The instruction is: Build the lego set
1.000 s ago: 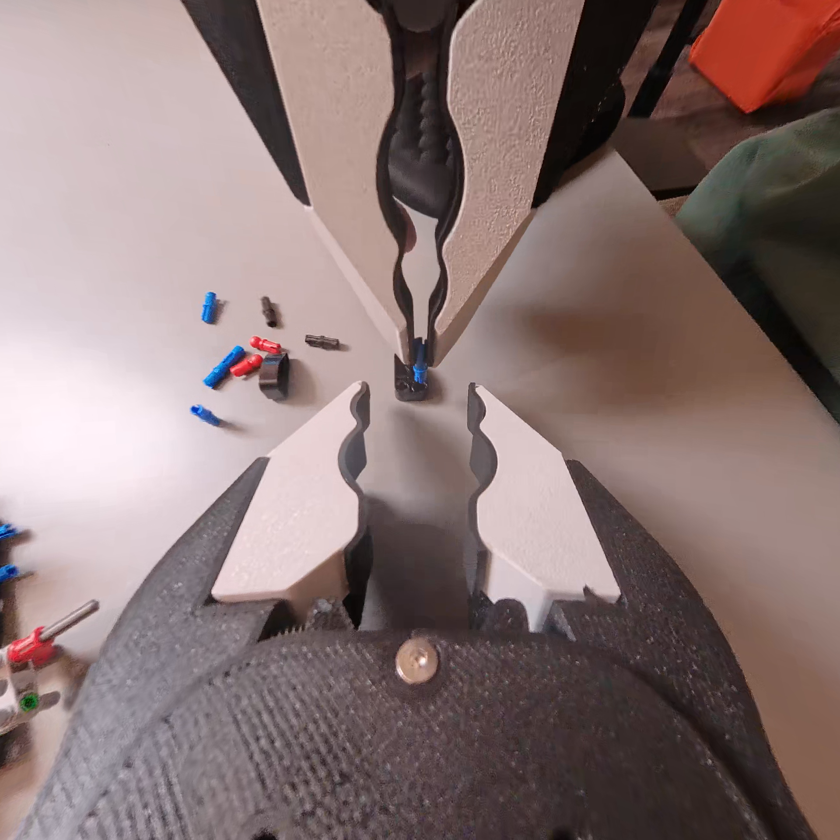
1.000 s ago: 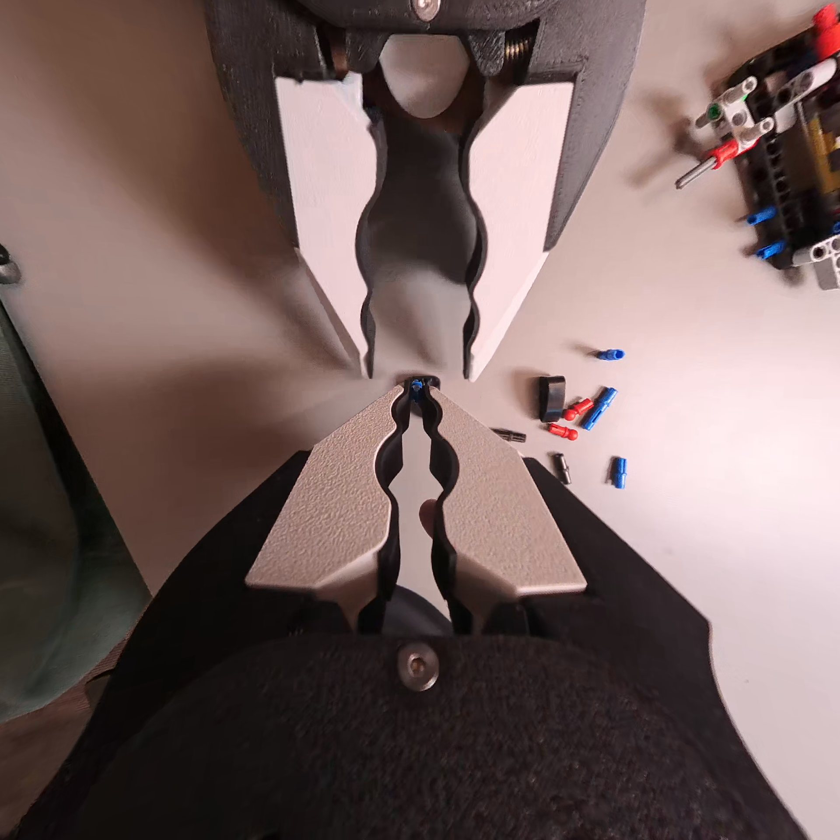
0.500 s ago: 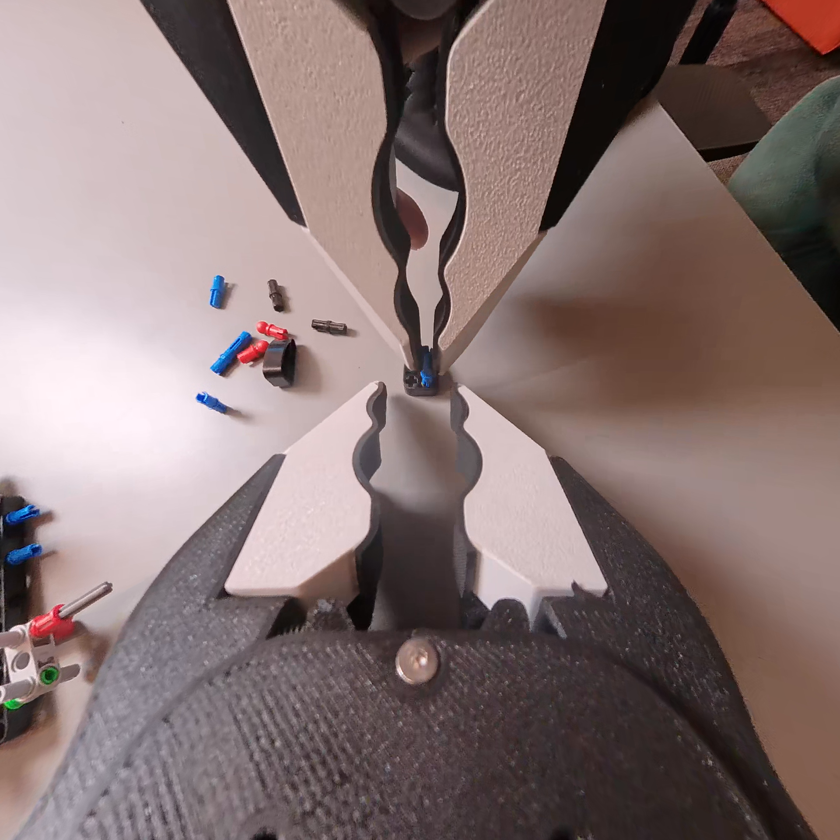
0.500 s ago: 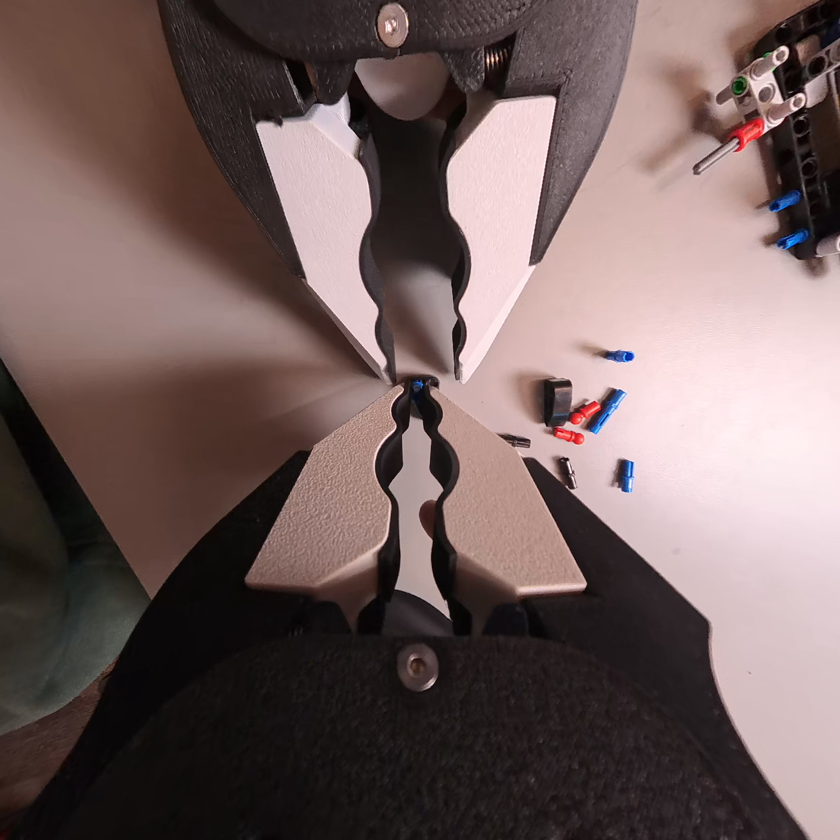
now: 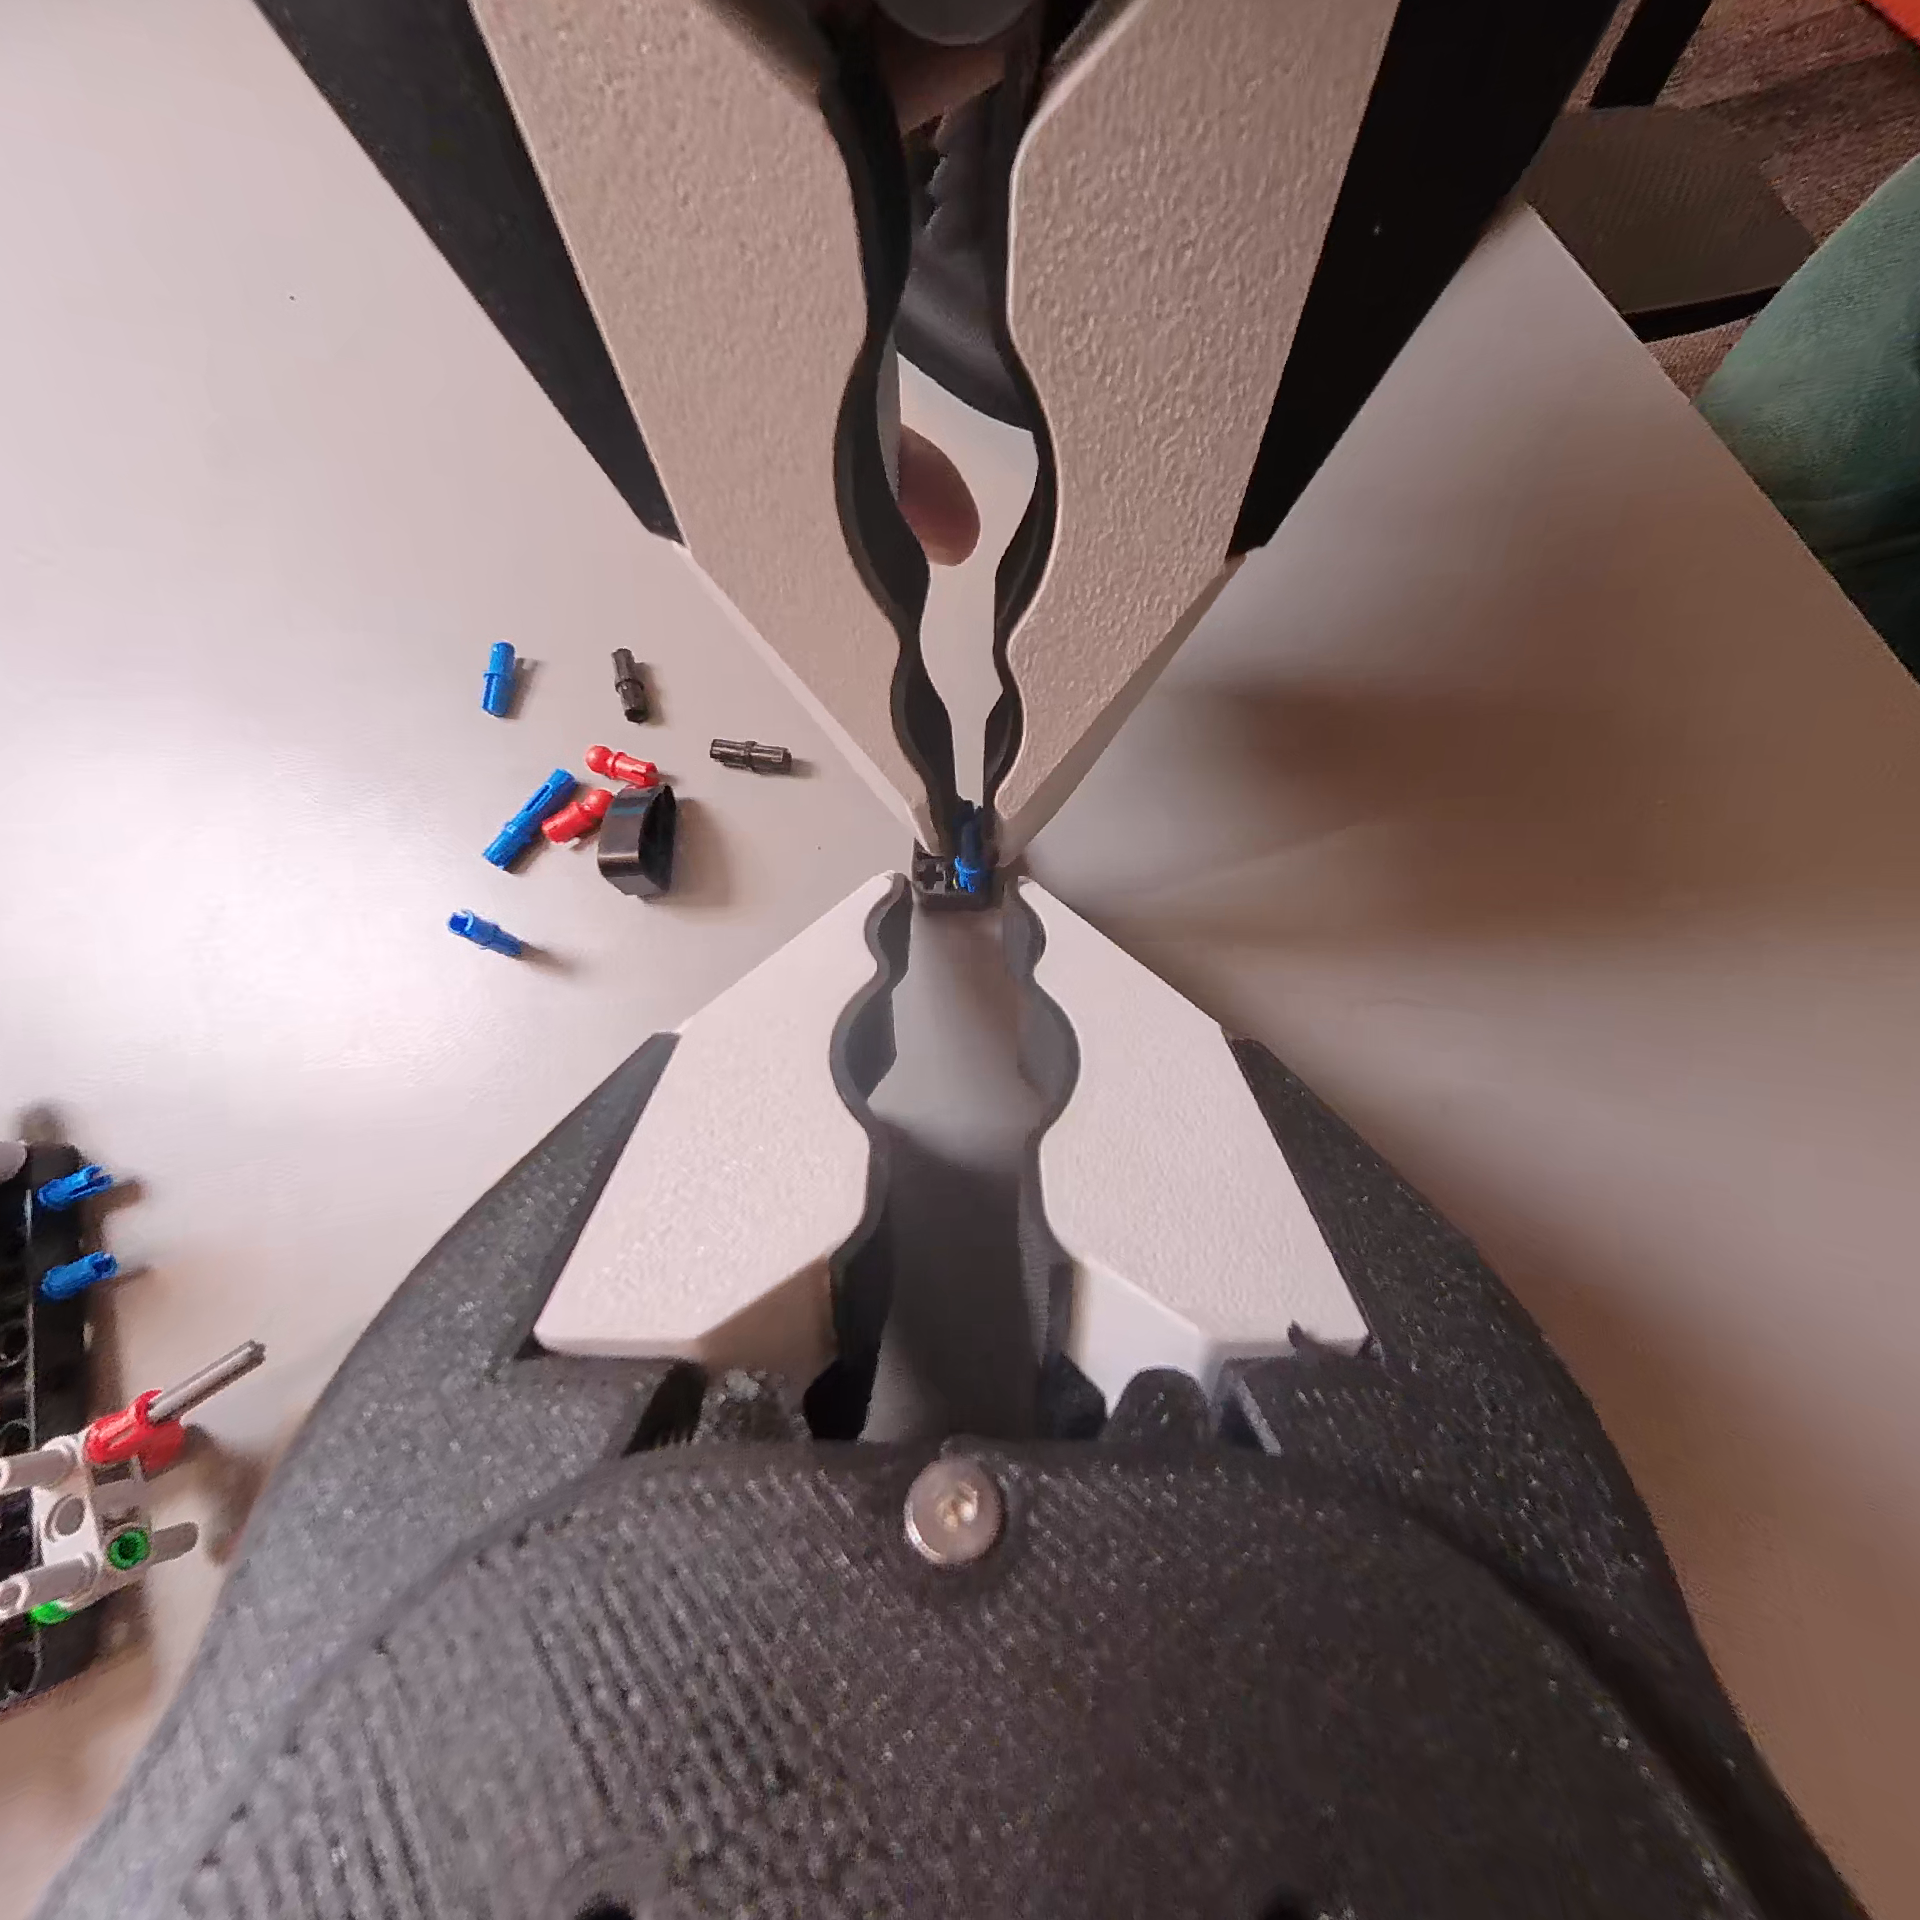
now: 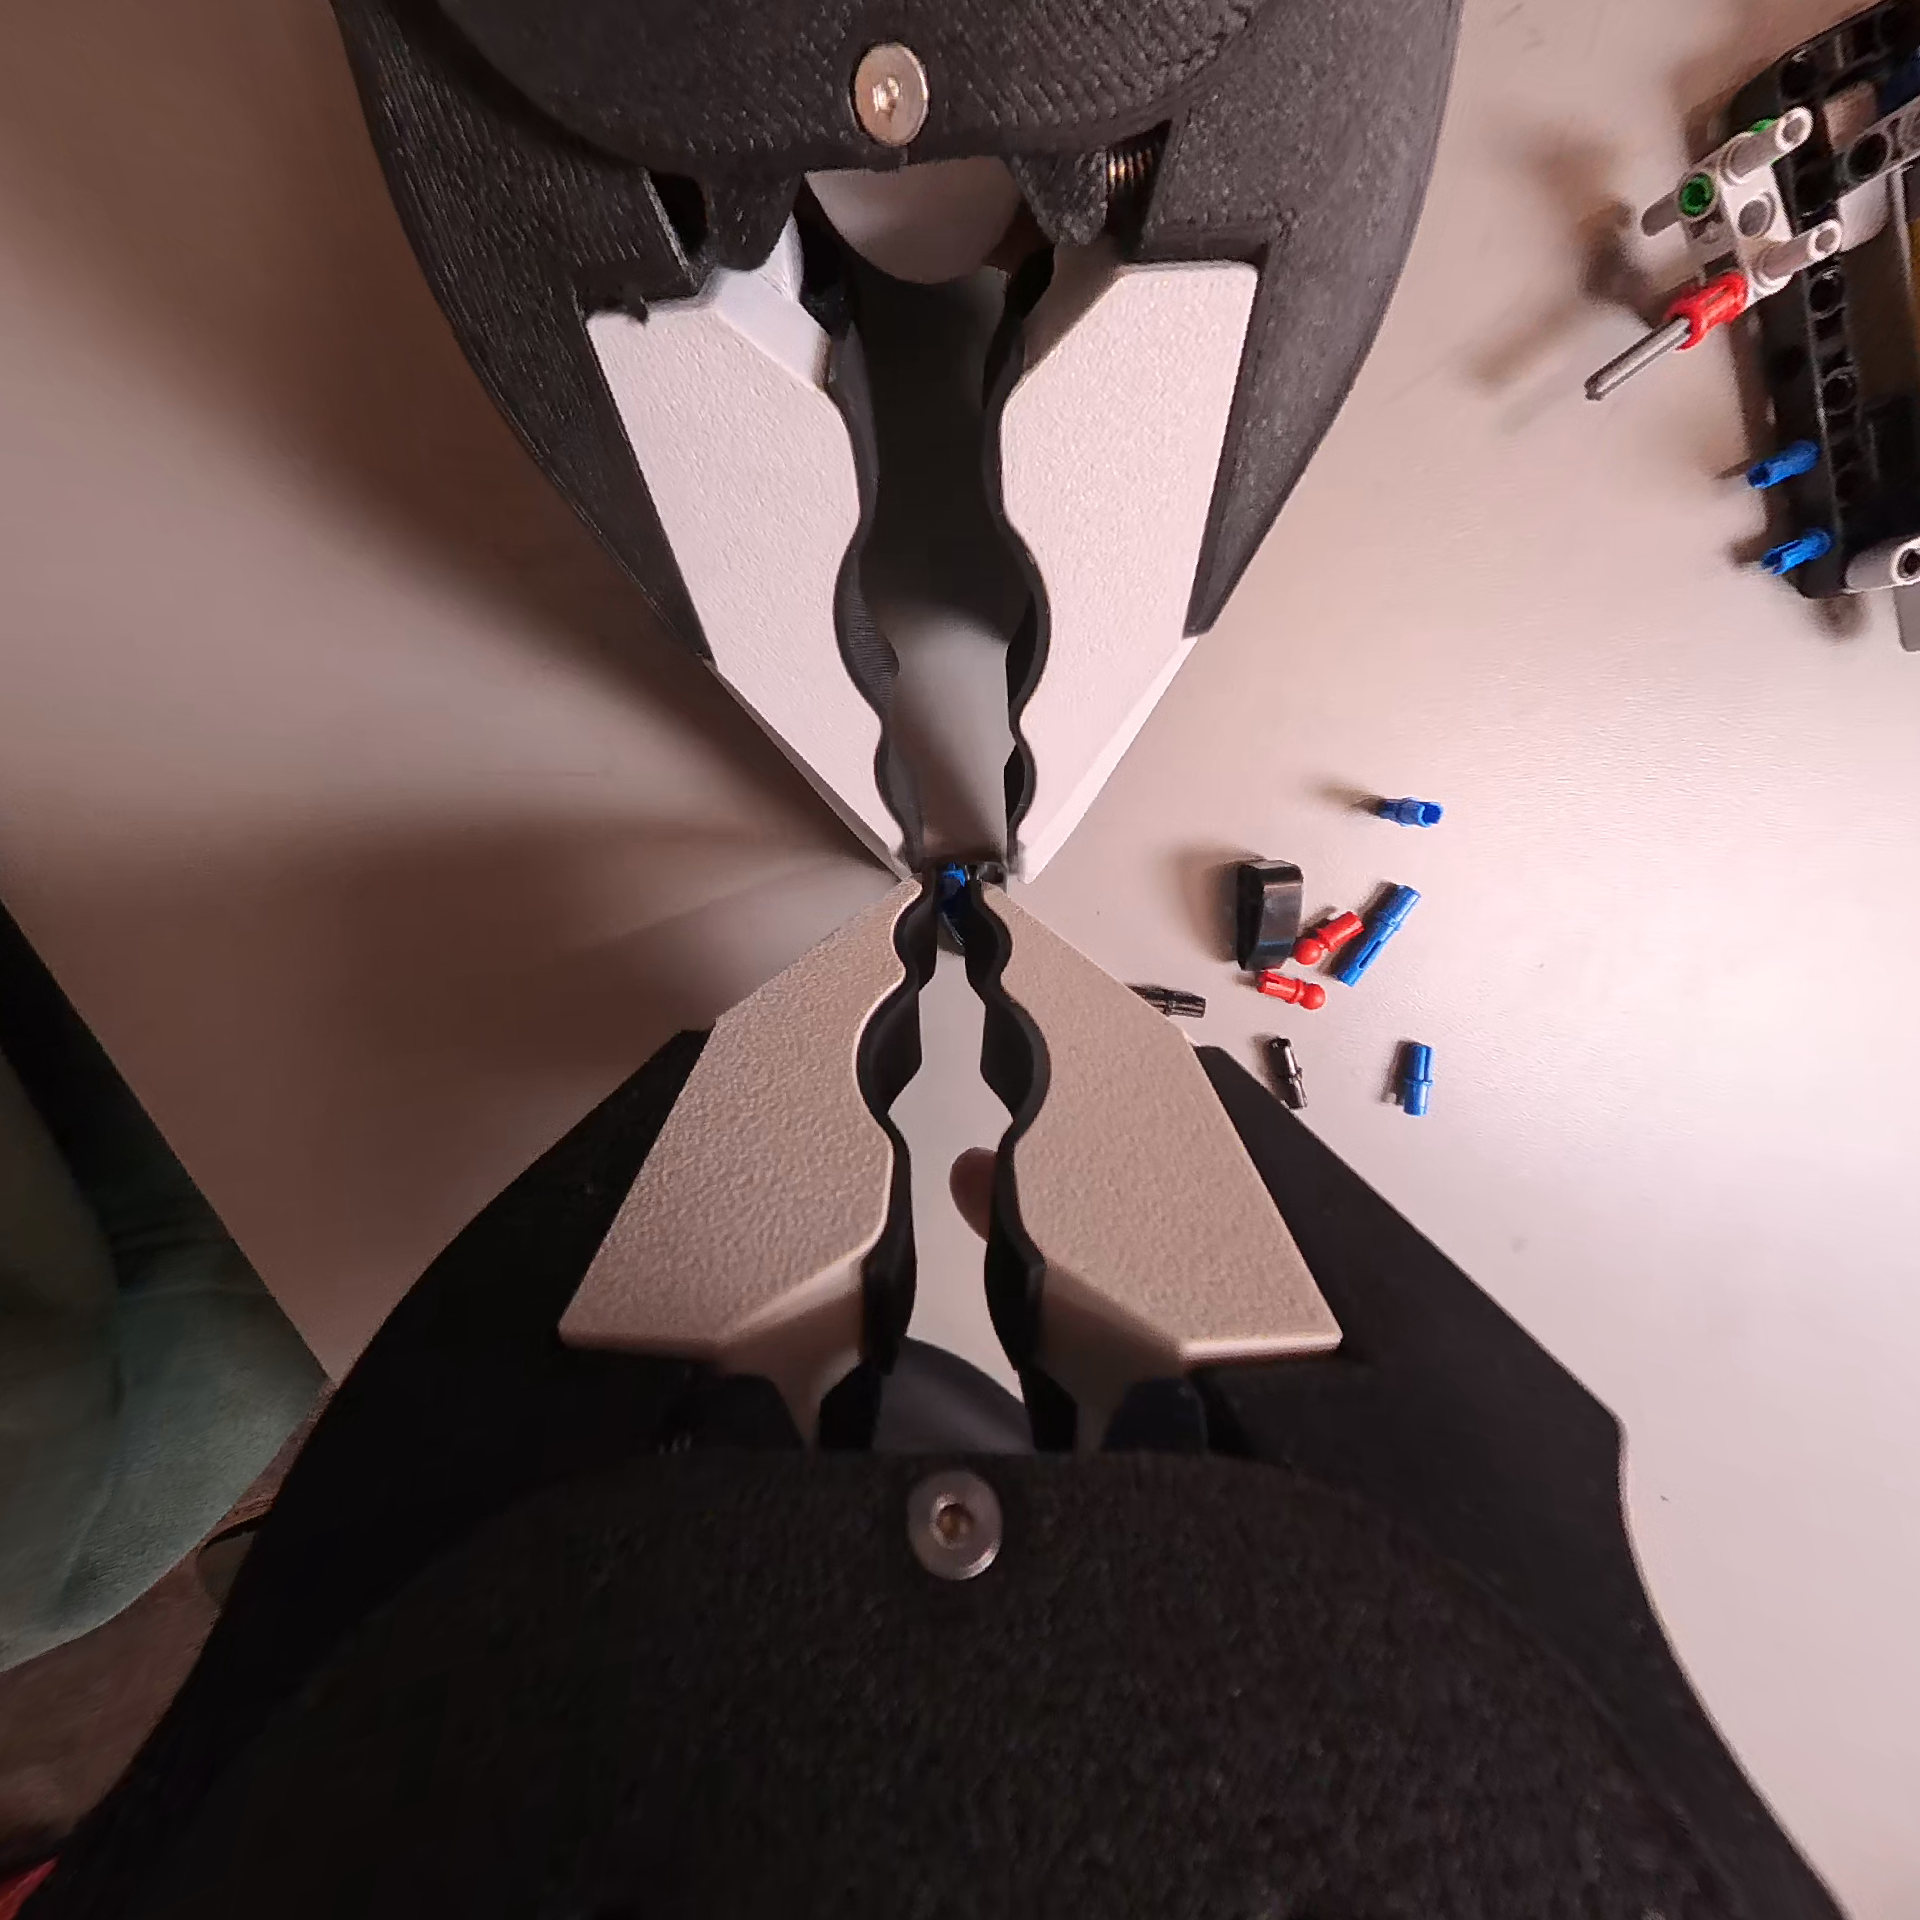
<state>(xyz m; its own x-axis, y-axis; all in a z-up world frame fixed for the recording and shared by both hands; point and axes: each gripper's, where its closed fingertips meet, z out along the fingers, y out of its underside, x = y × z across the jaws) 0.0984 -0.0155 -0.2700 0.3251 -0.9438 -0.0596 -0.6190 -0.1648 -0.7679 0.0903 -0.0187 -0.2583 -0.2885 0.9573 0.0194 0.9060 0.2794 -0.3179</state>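
Note:
A small black connector piece (image 5: pixel 940 881) with a blue pin (image 5: pixel 968 836) stuck in it hangs just above the grey table (image 5: pixel 1455 1039), between the two grippers. My left gripper (image 5: pixel 958 885) reaches in from below, and its tips press on both sides of the black piece. My right gripper (image 5: pixel 968 823) comes from the top, shut on the blue pin. In the right wrist view my right gripper (image 6: pixel 953 896) pinches the blue pin (image 6: pixel 950 881), and my left gripper (image 6: pixel 964 857) meets it tip to tip from above. The black piece is mostly hidden there.
Loose blue, red and black pins and a black curved piece (image 5: pixel 639 842) lie left of the grippers; the curved piece also shows in the right wrist view (image 6: pixel 1268 914). A partly built black and white model (image 5: pixel 62 1507) (image 6: pixel 1839 343) lies beyond. The table's edge and green fabric (image 5: pixel 1829 416) are close on the right. The grippers are tip to tip, or close to it.
My left gripper has moved forward and closed its fingers from wide open onto the black piece. My right gripper has kept its hold on the blue pin.

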